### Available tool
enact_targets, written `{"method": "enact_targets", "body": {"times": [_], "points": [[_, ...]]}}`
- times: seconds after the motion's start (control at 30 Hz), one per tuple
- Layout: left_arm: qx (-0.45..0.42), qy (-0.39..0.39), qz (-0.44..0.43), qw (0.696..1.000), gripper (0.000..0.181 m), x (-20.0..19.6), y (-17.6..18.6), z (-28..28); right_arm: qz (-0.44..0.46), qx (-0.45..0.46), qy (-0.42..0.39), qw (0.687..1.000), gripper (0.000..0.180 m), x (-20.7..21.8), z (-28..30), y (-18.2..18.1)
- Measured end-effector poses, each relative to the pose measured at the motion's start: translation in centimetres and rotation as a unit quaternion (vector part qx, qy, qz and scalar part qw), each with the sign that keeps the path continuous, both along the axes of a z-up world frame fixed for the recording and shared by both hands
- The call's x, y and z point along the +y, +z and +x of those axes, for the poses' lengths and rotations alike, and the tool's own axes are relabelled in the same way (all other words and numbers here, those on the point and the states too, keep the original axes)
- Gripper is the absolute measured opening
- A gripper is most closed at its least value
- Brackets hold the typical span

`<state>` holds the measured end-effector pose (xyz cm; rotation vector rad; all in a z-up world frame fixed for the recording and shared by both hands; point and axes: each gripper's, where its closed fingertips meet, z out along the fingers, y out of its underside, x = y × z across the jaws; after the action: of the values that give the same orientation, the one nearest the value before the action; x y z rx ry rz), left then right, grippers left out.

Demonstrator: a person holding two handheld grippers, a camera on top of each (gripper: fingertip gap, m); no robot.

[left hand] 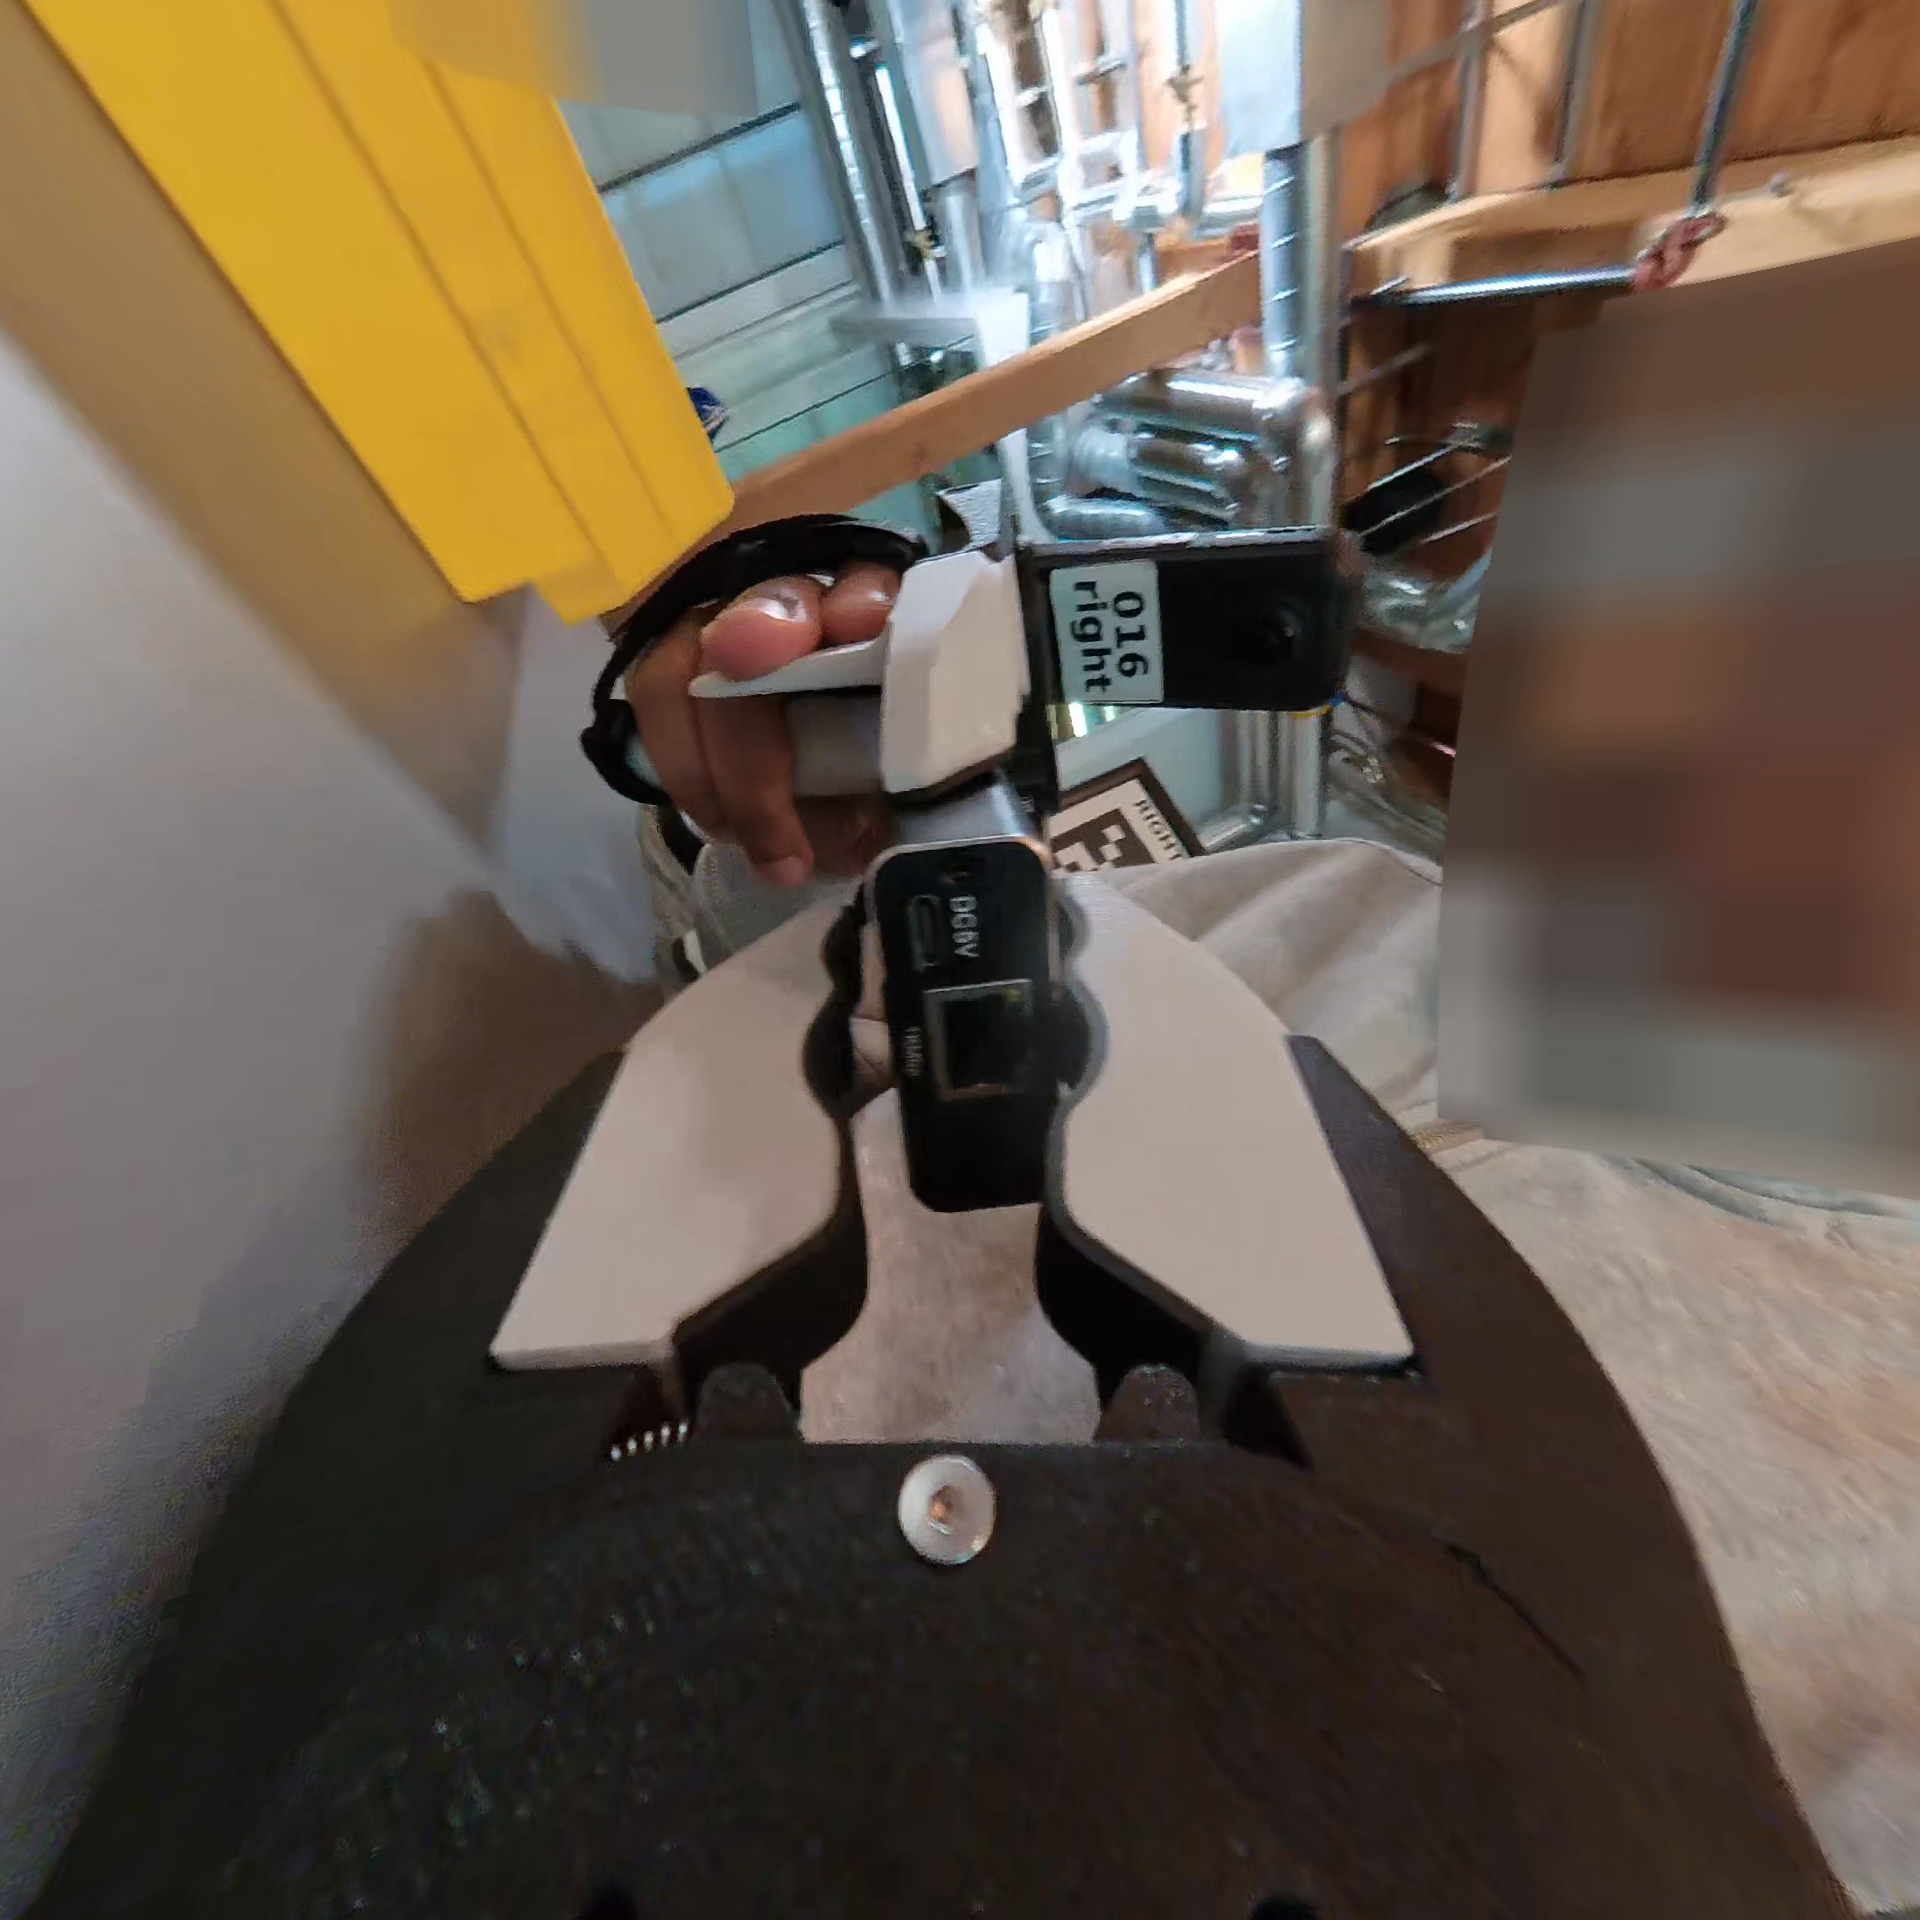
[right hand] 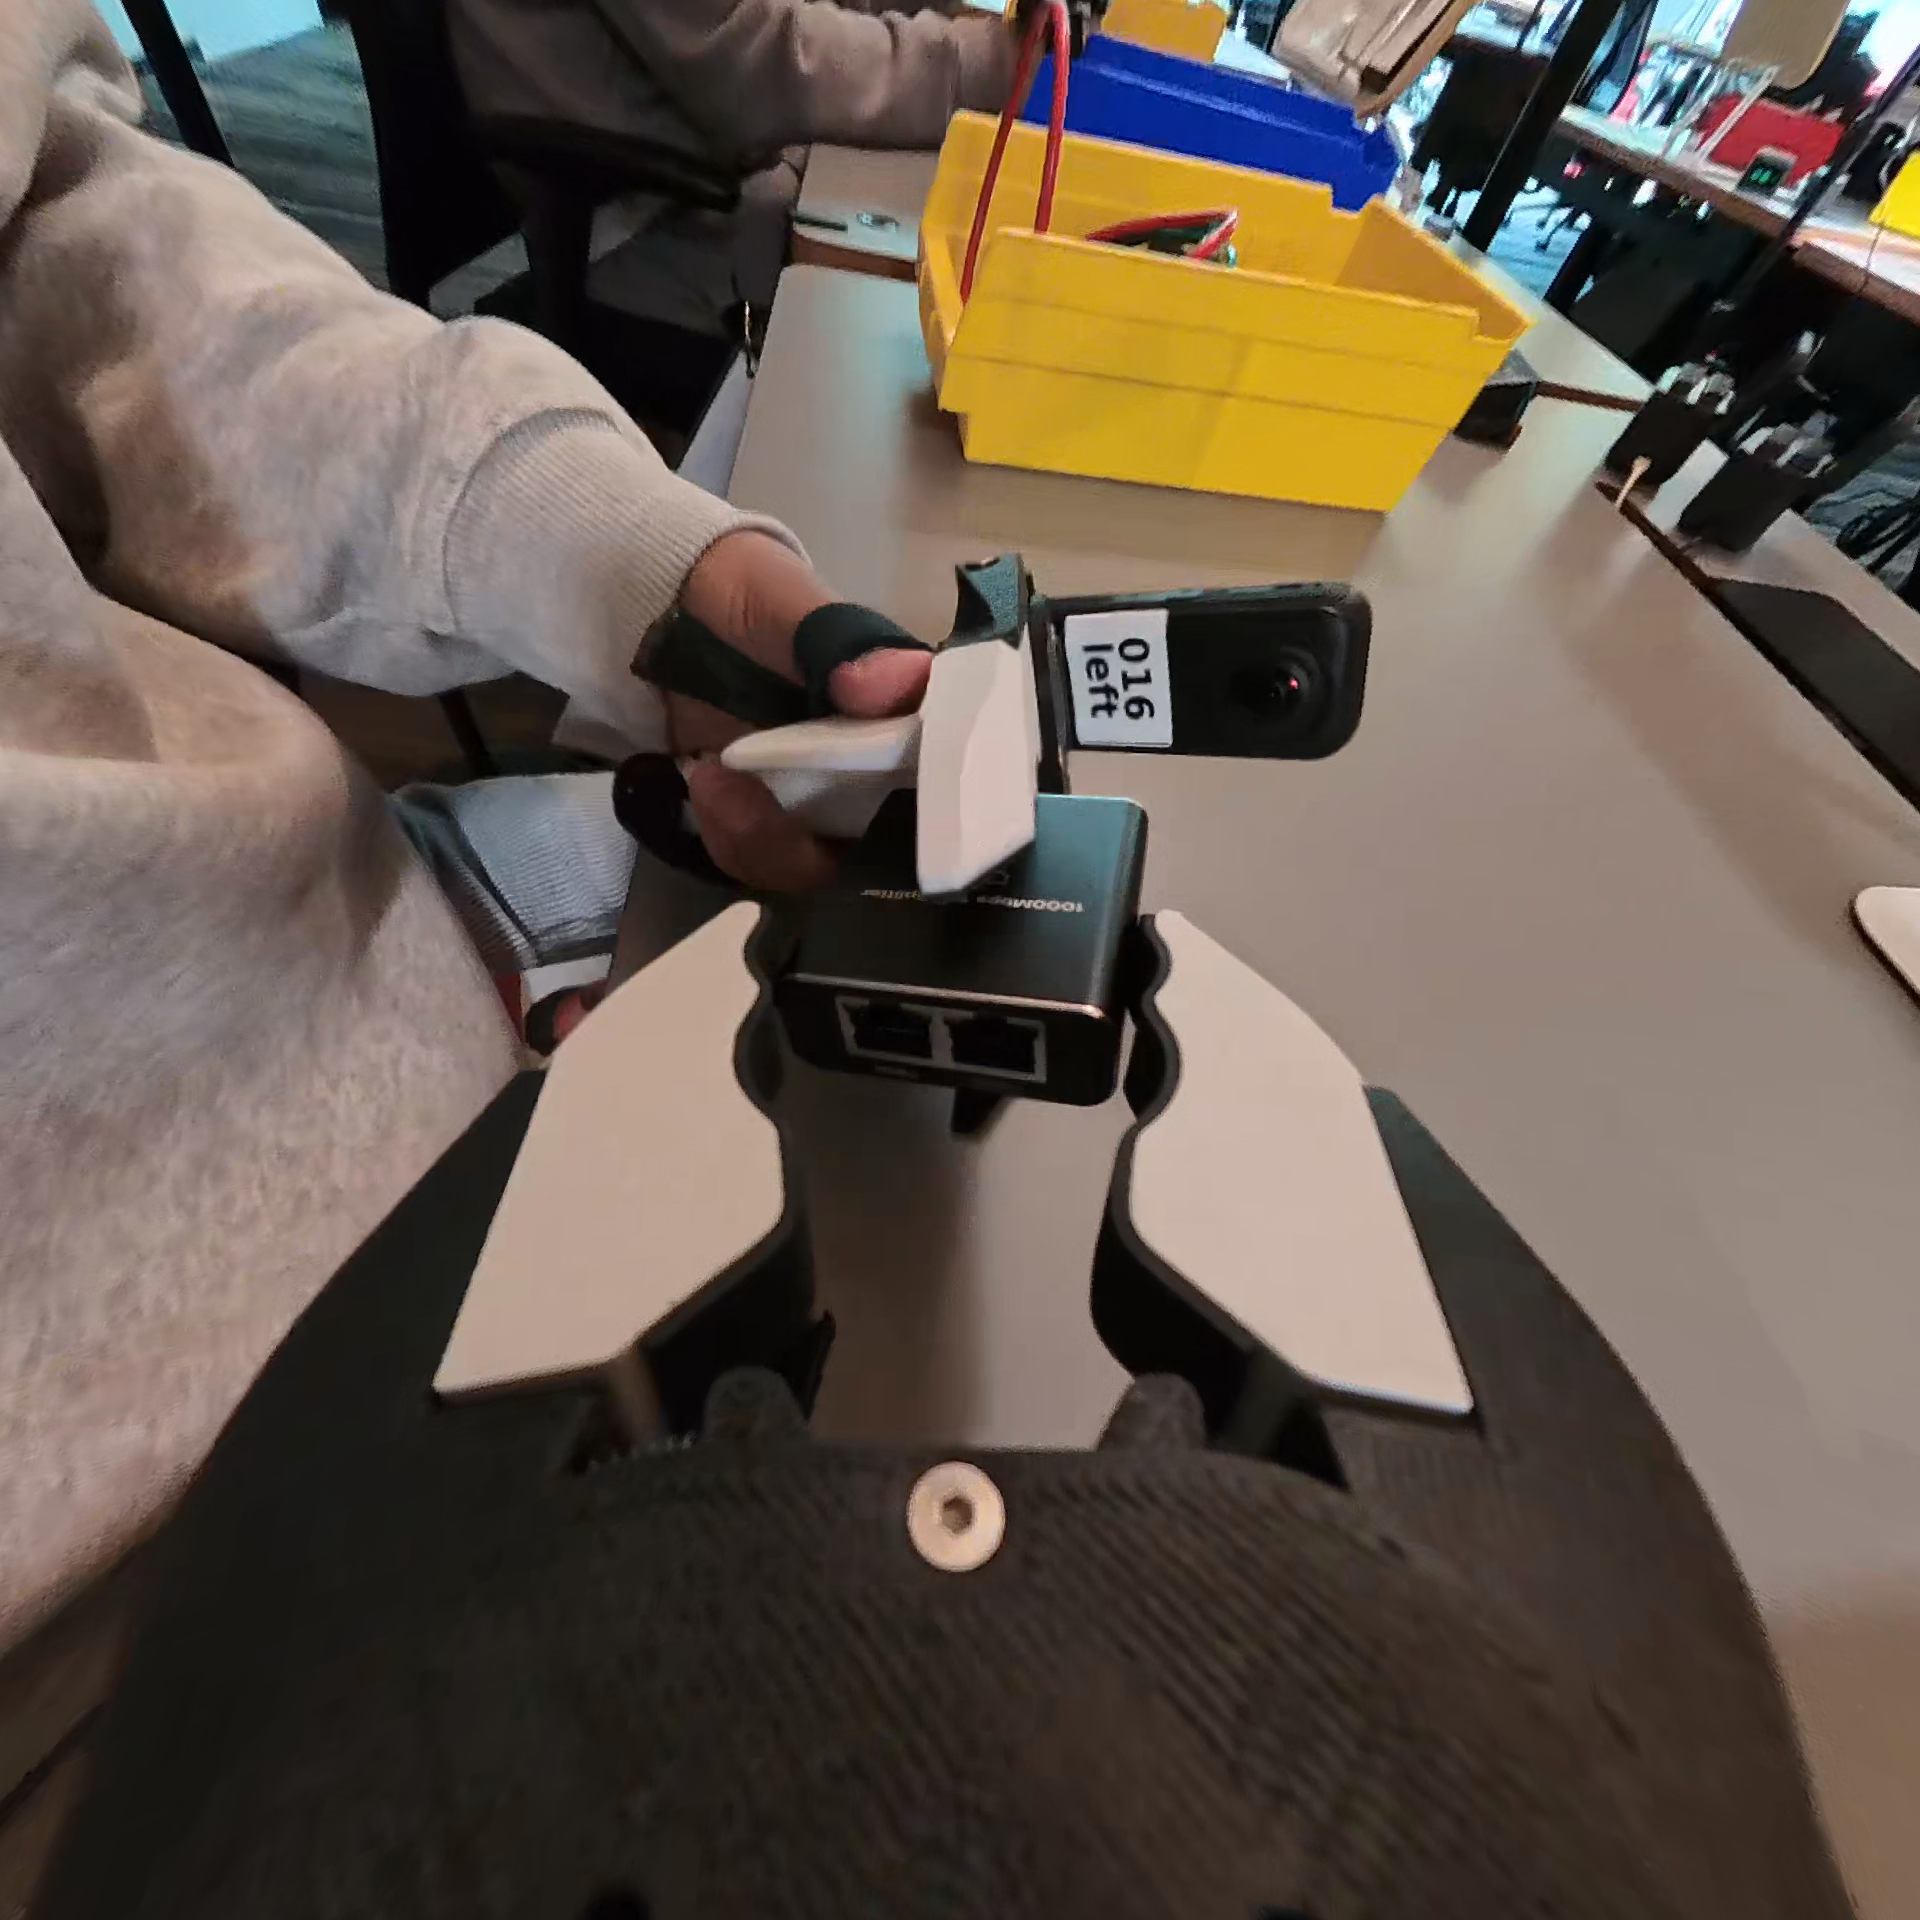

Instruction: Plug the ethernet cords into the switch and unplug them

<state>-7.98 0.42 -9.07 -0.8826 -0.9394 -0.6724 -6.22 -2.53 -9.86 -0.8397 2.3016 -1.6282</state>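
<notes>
A small black switch (left hand: 971,1049) is clamped between my left gripper's (left hand: 951,1029) fingers, with one port and a power socket facing this camera. In the right wrist view the same switch (right hand: 956,977) shows its two empty ports. My right gripper (right hand: 951,997) has its jaws against the switch's two side walls. The left gripper (right hand: 971,790) comes from the far side and holds the switch from above and below. The right gripper (left hand: 945,675) shows beyond the switch in the left wrist view. Red and green cords (right hand: 1164,231) lie in a yellow bin (right hand: 1195,405). No cord is in any port.
The grey table (right hand: 1455,935) runs ahead with the yellow bin at its far end and a blue bin (right hand: 1205,104) behind it. The yellow bin (left hand: 416,260) also shows in the left wrist view. A person's sleeve (right hand: 260,520) fills the left side. Dark objects (right hand: 1745,468) stand at the right edge.
</notes>
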Motion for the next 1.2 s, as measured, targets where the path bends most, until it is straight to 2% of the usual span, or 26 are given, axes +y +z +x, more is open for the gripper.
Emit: {"method": "enact_targets", "body": {"times": [0.03, 0.43, 0.6, 0.8, 0.87, 1.0, 1.03, 1.13, 1.2], "points": [[0.0, -0.007, 0.003, 1.0, 0.029, 0.1, 0.0, 0.1, 0.006, 0.005, 0.0, 1.0, 0.066, 0.1, -0.1, -0.3], [0.016, -0.048, 0.022, 0.998, 0.028, 0.9, 0.7, 1.0, -0.008, -0.042, 0.022, 0.999, 0.065, 0.6, 0.5, 0.8], [0.036, 0.012, 0.026, 0.999, 0.027, -0.7, 1.2, 0.0, -0.076, -0.052, -0.035, 0.995, 0.064, -0.1, -1.8, 1.9], [0.065, 0.114, 0.049, 0.99, 0.026, -4.5, 2.2, -1.0, -0.112, -0.132, -0.138, 0.975, 0.086, -0.8, -6.1, 3.8], [0.072, 0.134, 0.044, 0.987, 0.025, -5.0, 2.3, -1.2, -0.116, -0.152, -0.167, 0.967, 0.087, -0.8, -7.3, 4.1], [0.081, 0.16, 0.039, 0.983, 0.025, -5.6, 2.4, -1.3, -0.109, -0.132, -0.232, 0.957, 0.064, -0.7, -9.4, 3.6], [0.082, 0.163, 0.038, 0.982, 0.025, -5.6, 2.4, -1.3, -0.109, -0.128, -0.237, 0.957, 0.054, -0.6, -9.6, 3.6], [0.087, 0.169, 0.039, 0.981, 0.025, -5.8, 2.5, -1.4, -0.107, -0.127, -0.24, 0.956, 0.007, -0.4, -9.7, 3.7], [0.09, 0.172, 0.046, 0.98, 0.025, -5.9, 2.7, -1.3, -0.112, -0.117, -0.249, 0.955, 0.0, -0.3, -10.0, 3.8]]}}
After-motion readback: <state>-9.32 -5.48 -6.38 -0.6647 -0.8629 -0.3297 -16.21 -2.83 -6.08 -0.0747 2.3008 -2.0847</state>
